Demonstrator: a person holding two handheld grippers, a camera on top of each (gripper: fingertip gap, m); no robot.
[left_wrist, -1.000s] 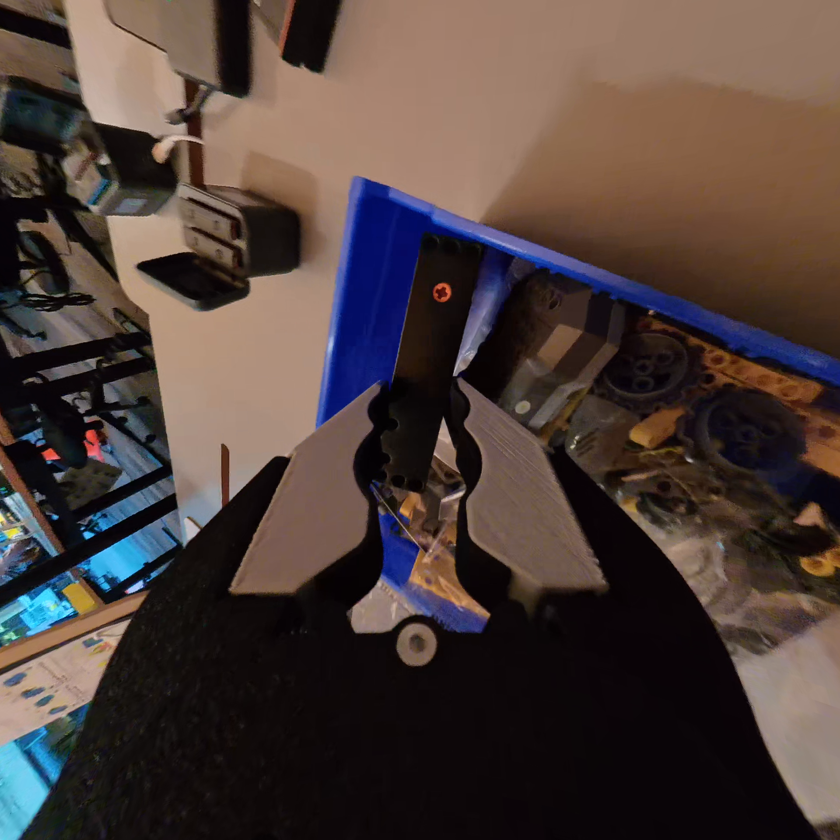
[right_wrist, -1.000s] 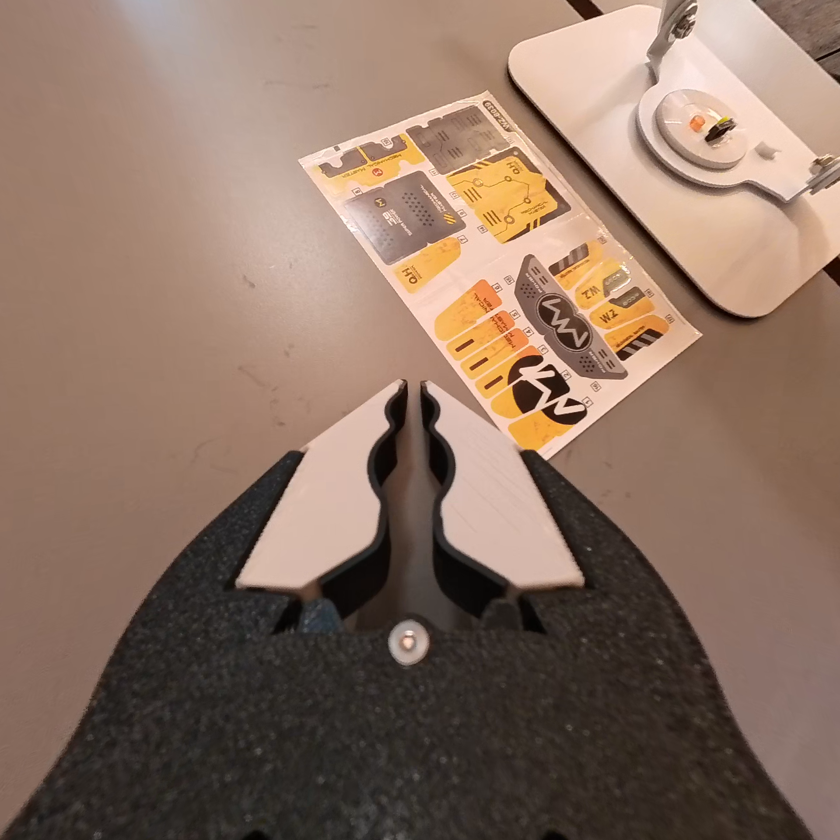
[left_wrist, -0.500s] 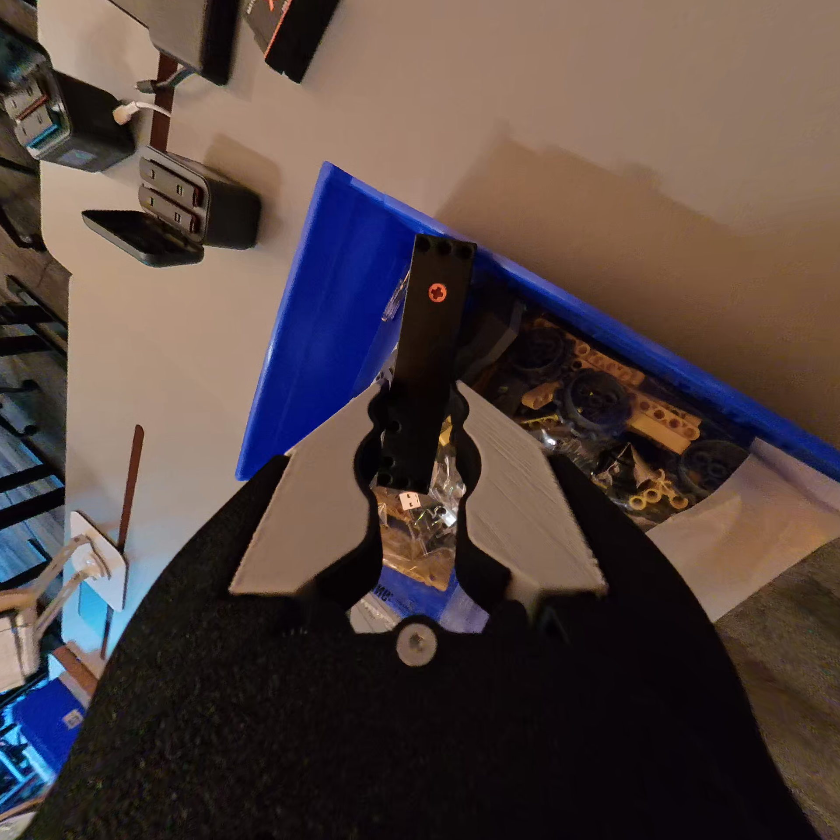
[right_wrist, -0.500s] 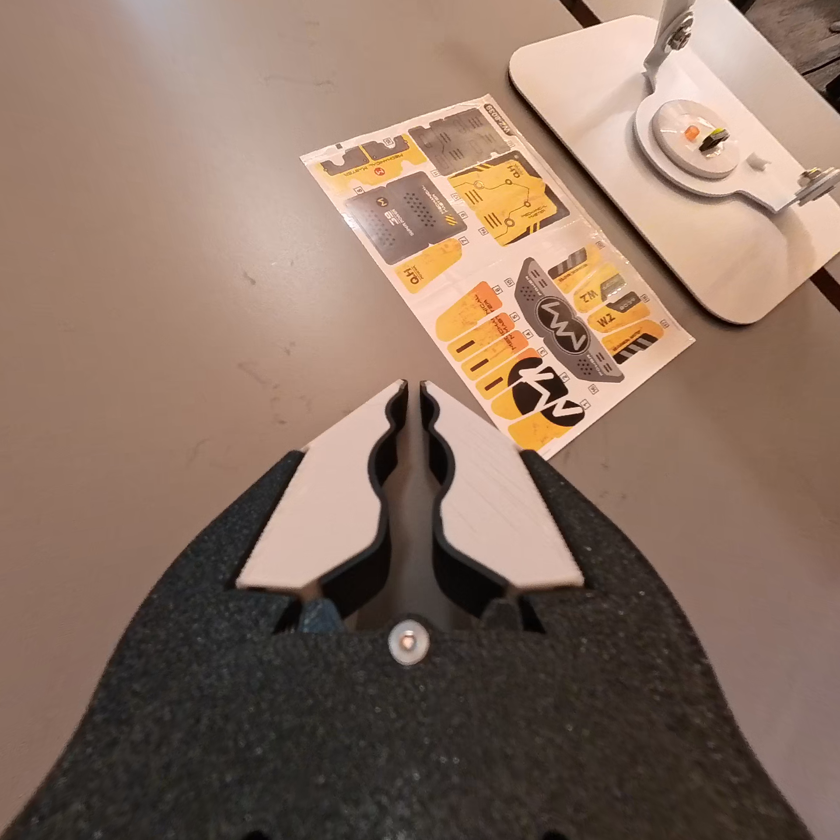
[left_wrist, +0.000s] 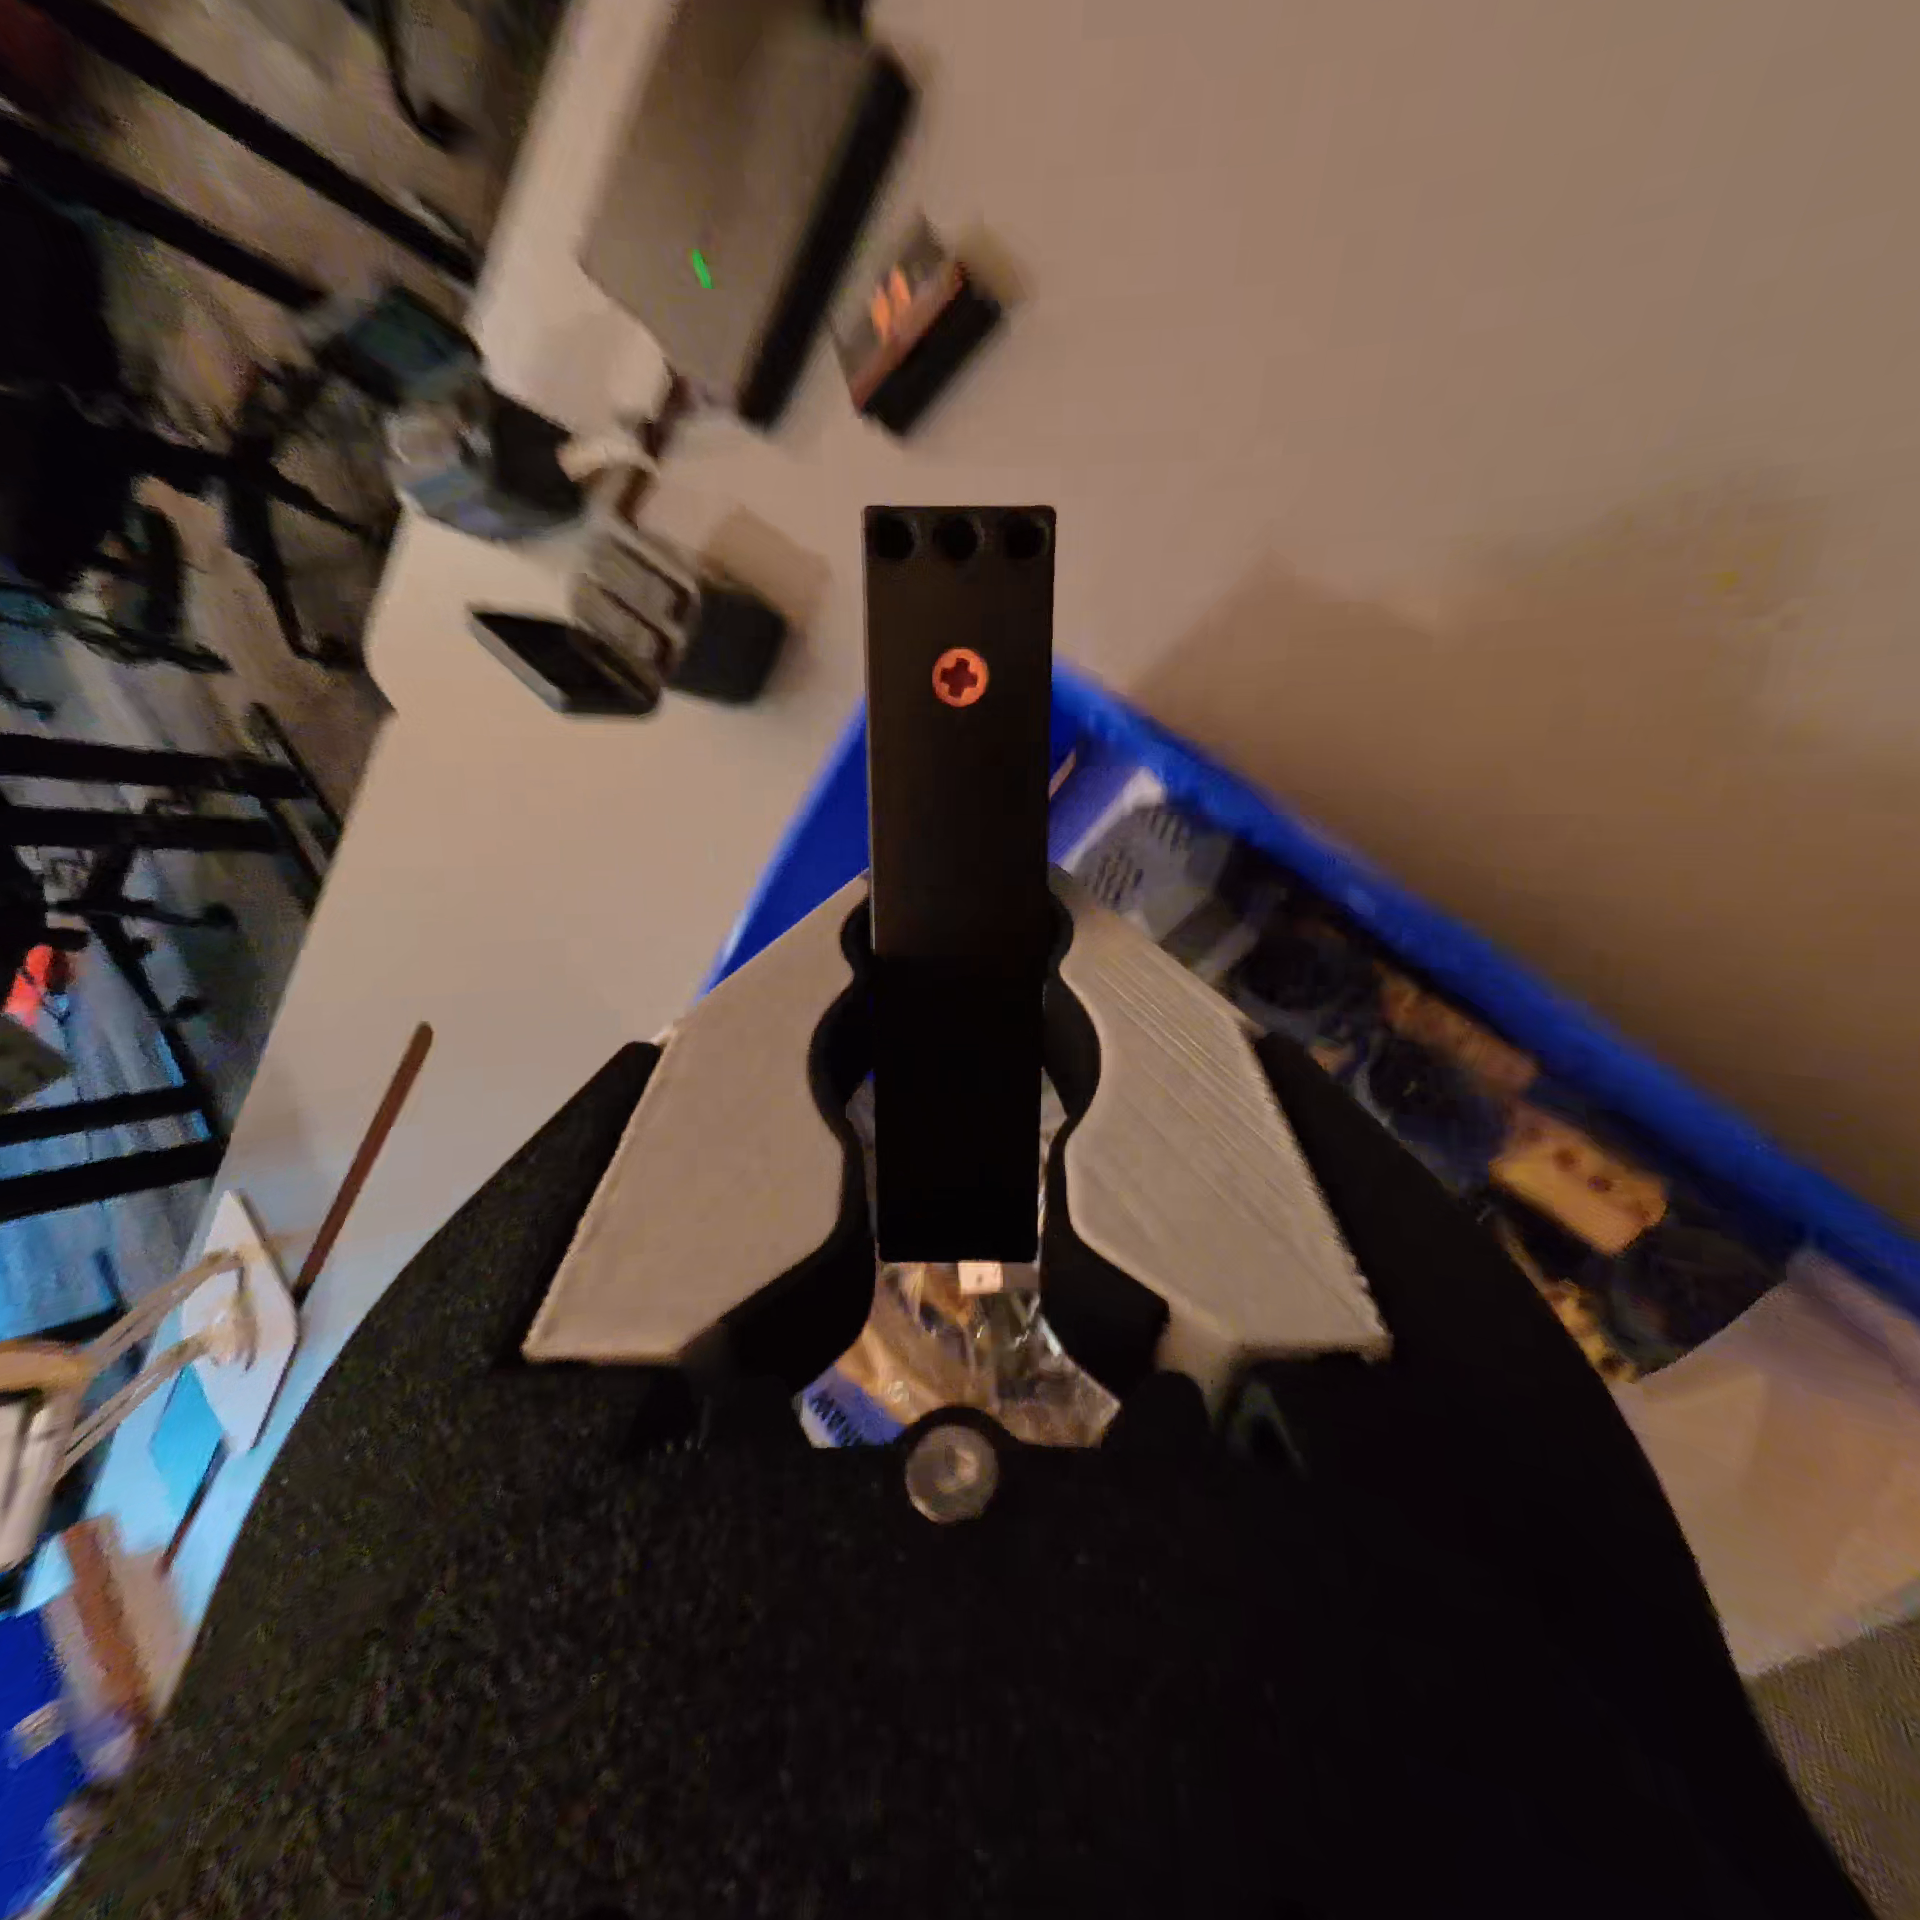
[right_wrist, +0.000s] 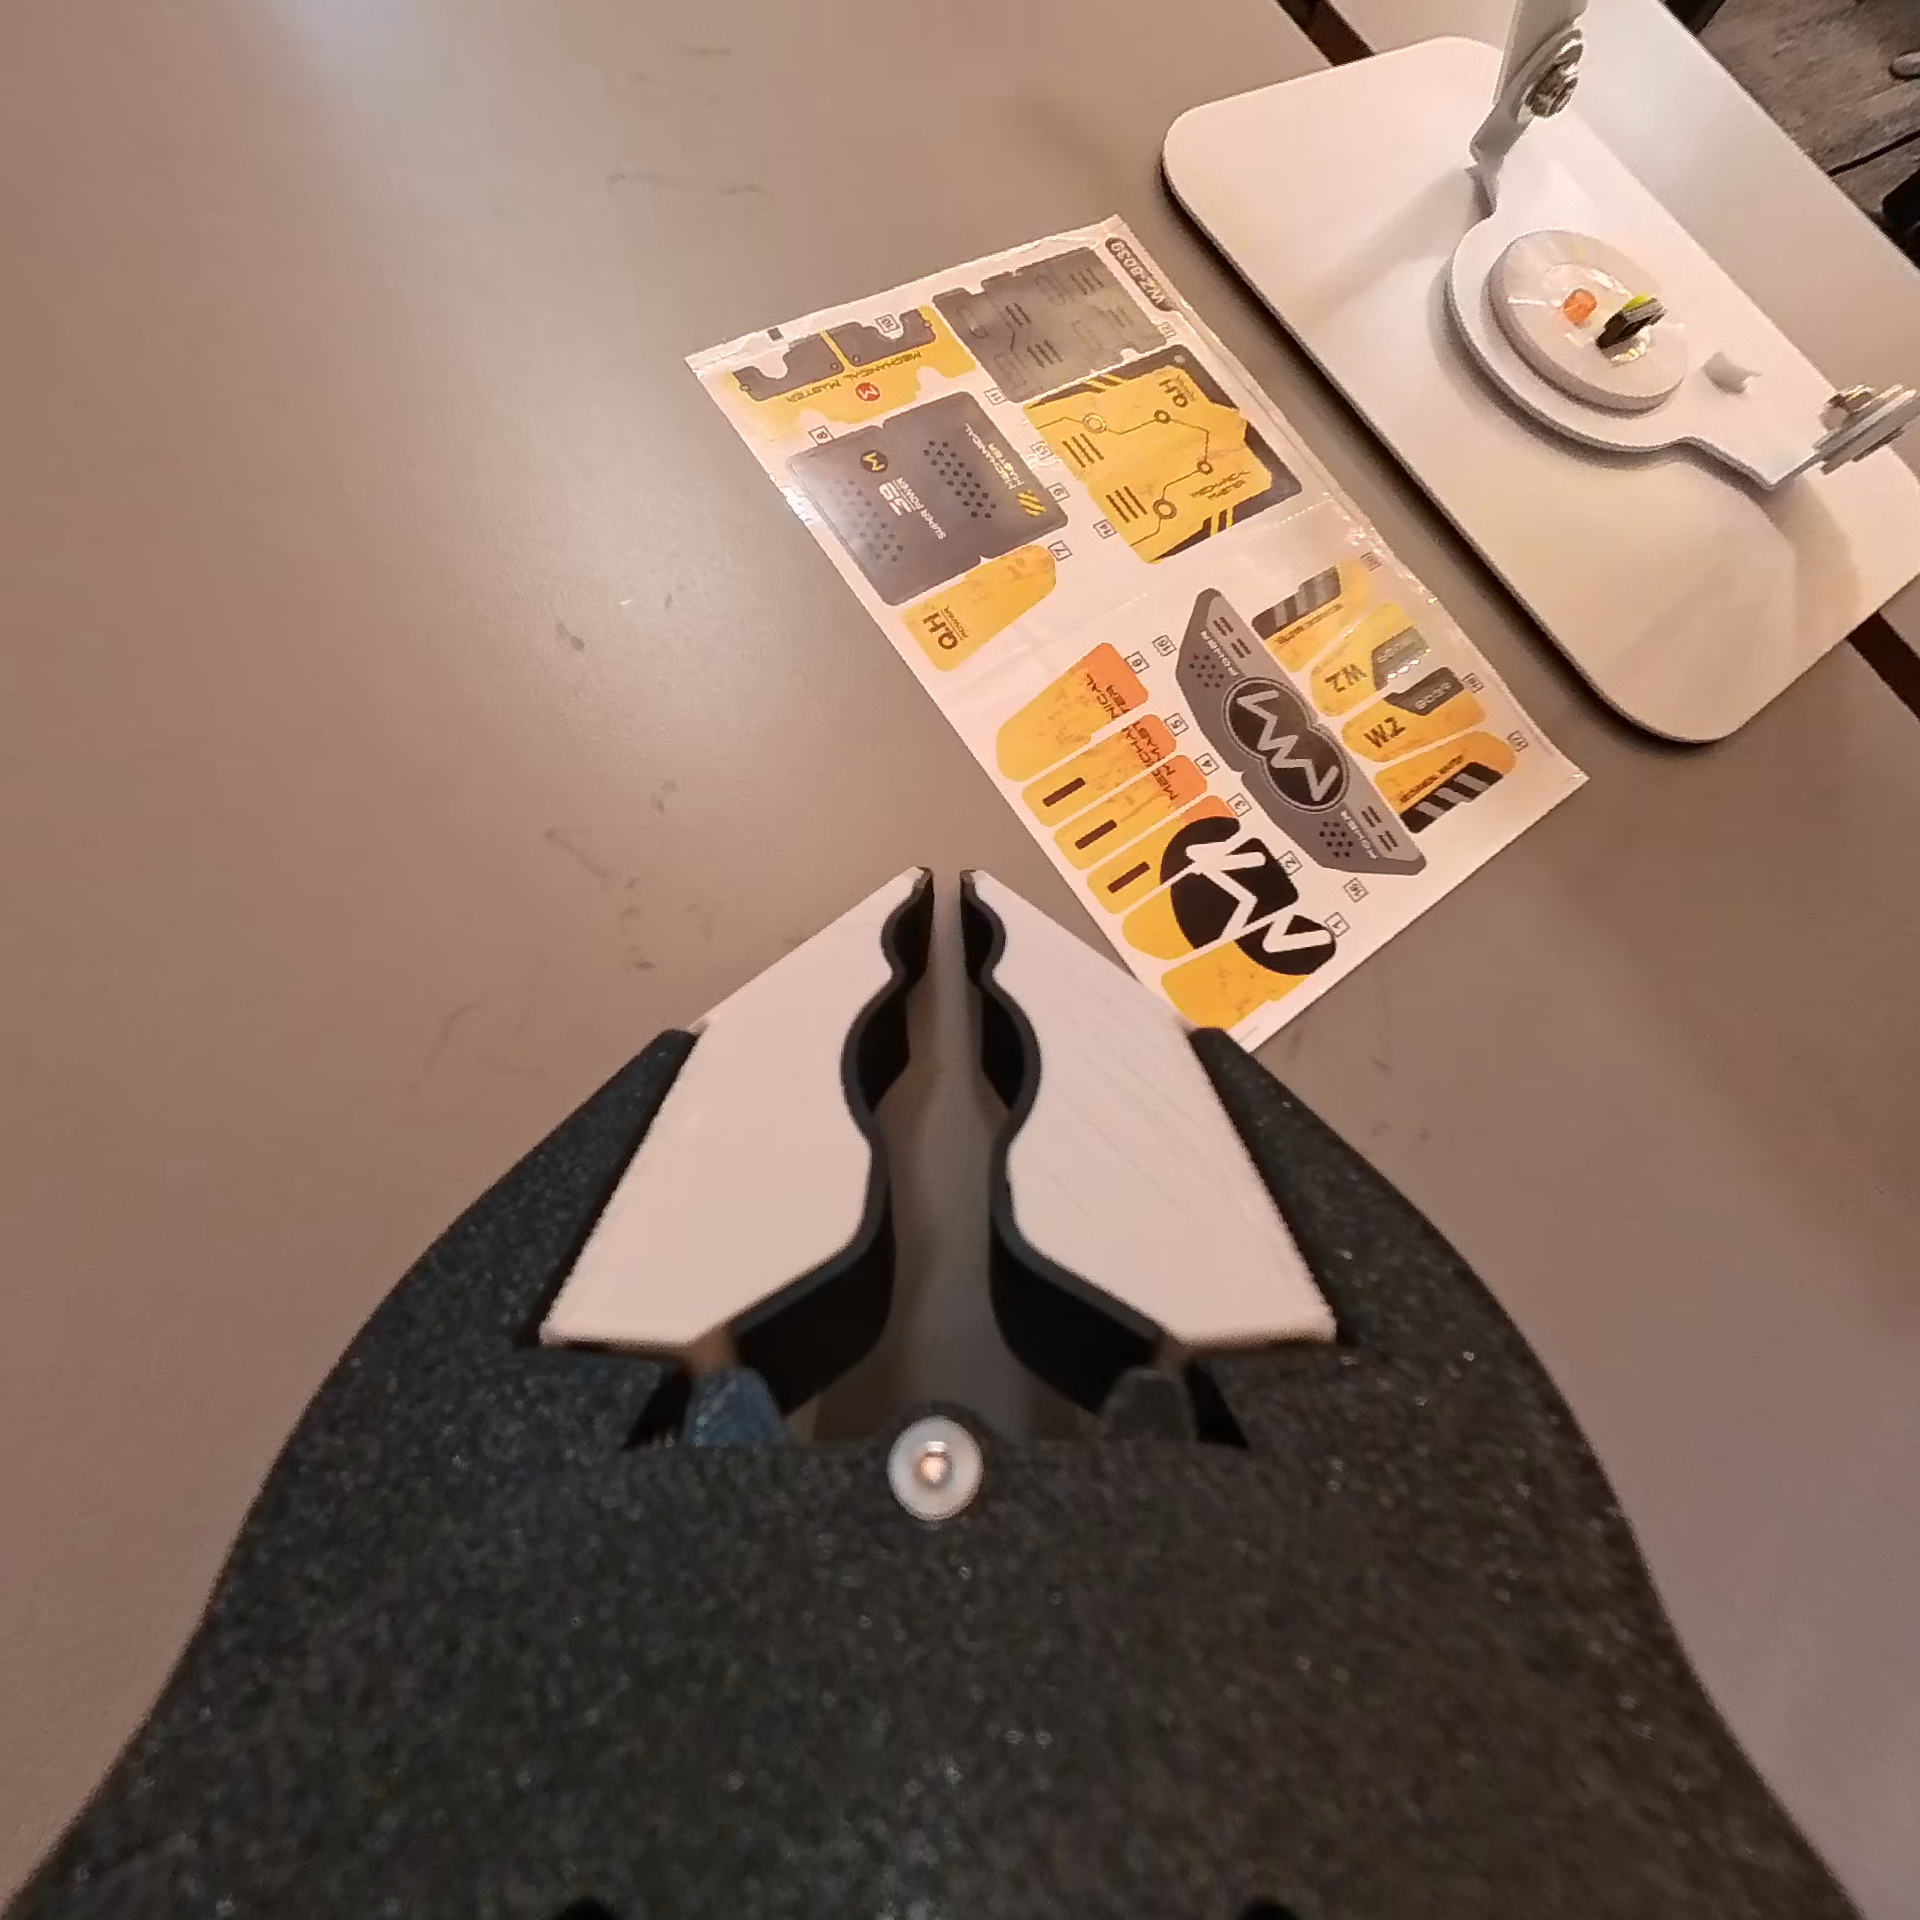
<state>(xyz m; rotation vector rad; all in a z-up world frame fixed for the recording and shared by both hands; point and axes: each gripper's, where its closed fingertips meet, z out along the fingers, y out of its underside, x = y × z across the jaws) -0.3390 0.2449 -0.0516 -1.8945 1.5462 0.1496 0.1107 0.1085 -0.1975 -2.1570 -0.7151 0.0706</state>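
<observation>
L gripper fingers are clamped on a long black beam. The beam runs straight up betw. the two fingers along their axis: its lower end sits deep in the gap near the pivot screw, and its upper part sticks out well past the fingertips. It has 3 round holes across the far end and an orange cross-head pin just below them. Both finger pads press its sides.

Behind and below the beam is a blue bin, open, w/ a jumble of black wheels, yellow and dark parts and clear bags inside; contents are blurred, so the pieces can't be told apart. The bin sits on the pale bench, its near corner under the fingers. Toward the bench's far edge lie a grey flat box w/ a green light, a small dark box w/ orange marks and a black case w/ lid open; all motion-blurred.

R gripper fingers are nearly closed, tips a narrow slit apart, nothing betw. them. It hovers over bare bench. Just beside the R fingertip lies a sticker sheet, yellow, grey and black, flat on the bench; whether the finger touches it can't be told. Beyond the sheet, near the bench's far R corner, is a white base plate carrying a white bracket w/ a round disc.
</observation>
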